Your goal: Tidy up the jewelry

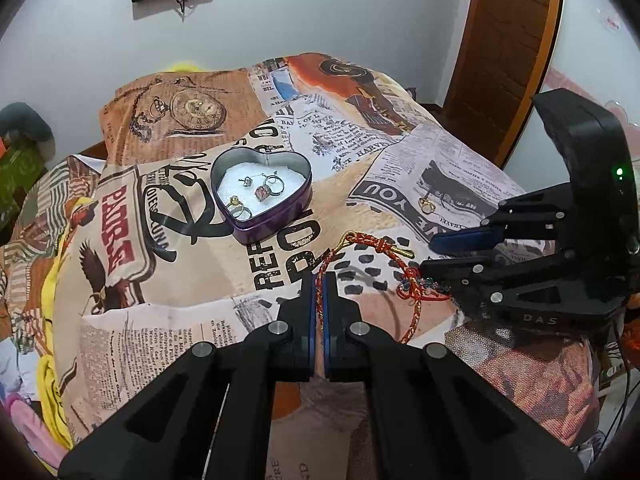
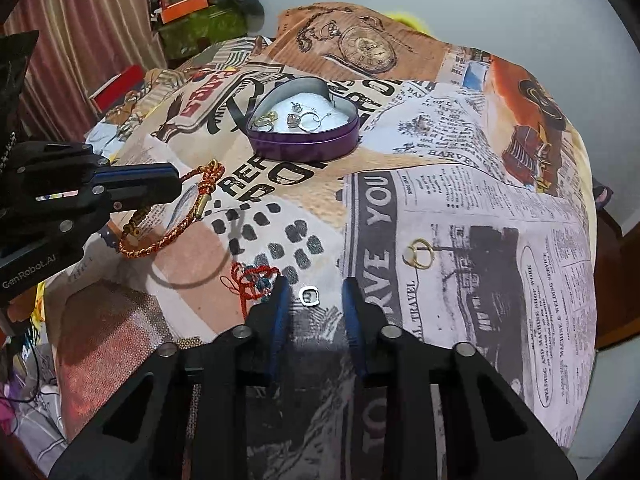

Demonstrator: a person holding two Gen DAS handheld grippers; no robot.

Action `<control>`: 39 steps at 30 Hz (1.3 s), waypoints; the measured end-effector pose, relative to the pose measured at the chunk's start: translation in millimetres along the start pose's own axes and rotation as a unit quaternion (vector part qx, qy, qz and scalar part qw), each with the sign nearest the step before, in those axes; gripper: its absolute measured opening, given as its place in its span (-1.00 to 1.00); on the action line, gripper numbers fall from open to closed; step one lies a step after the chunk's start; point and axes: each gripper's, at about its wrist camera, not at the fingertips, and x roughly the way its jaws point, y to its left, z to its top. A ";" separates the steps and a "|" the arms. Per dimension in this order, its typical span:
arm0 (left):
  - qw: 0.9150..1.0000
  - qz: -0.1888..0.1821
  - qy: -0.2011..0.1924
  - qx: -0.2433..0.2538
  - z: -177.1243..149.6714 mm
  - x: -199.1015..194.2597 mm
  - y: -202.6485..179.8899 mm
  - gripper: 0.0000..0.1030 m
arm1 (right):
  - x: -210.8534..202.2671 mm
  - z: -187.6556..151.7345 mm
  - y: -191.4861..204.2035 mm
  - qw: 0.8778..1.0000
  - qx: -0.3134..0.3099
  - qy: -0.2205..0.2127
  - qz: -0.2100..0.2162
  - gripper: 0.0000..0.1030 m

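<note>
The left tongs (image 1: 319, 280) are pressed together on the red-and-gold braided cord bracelet (image 2: 168, 236), which trails onto the newspaper-print cloth (image 2: 460, 184) covering the bench. The right tongs (image 2: 314, 286) are spread, with a small silver square ring (image 2: 309, 295) lying on the cloth between the blue fingers (image 2: 280, 300). A thin gold ring (image 2: 419, 254) rests nearer the right edge. Toward the far edge stands the purple heart-shaped tin (image 1: 276, 216), open, with several rings and earrings on its white lining. A red knotted string charm (image 2: 256, 280) lies just beside the right tongs.
</note>
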 end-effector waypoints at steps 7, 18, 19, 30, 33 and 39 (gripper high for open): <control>1.000 0.003 -0.001 0.000 -0.1 -2.3 -0.6 -0.98 | -1.2 0.4 -0.8 1.000 0.019 -0.005 0.003 -0.83; 0.999 0.016 -0.040 -0.008 16.2 -29.3 4.1 -0.98 | -45.1 23.5 -6.9 0.997 0.036 -0.063 -0.002 -0.84; 0.999 0.017 -0.043 -0.009 18.7 -31.2 4.9 -0.98 | -50.2 26.4 -7.3 0.997 0.036 -0.070 -0.003 -0.84; 0.996 0.040 -0.077 -0.017 46.7 -42.6 26.5 -0.98 | -77.6 58.2 -10.3 0.991 0.043 -0.129 -0.007 -0.83; 0.996 0.043 -0.078 -0.022 52.5 -38.5 33.4 -0.98 | -73.9 68.3 -8.0 0.990 0.040 -0.135 -0.005 -0.83; 0.995 0.055 -0.075 -0.027 64.6 -20.3 47.0 -0.98 | -55.5 87.8 -3.3 0.991 0.034 -0.133 0.005 -0.83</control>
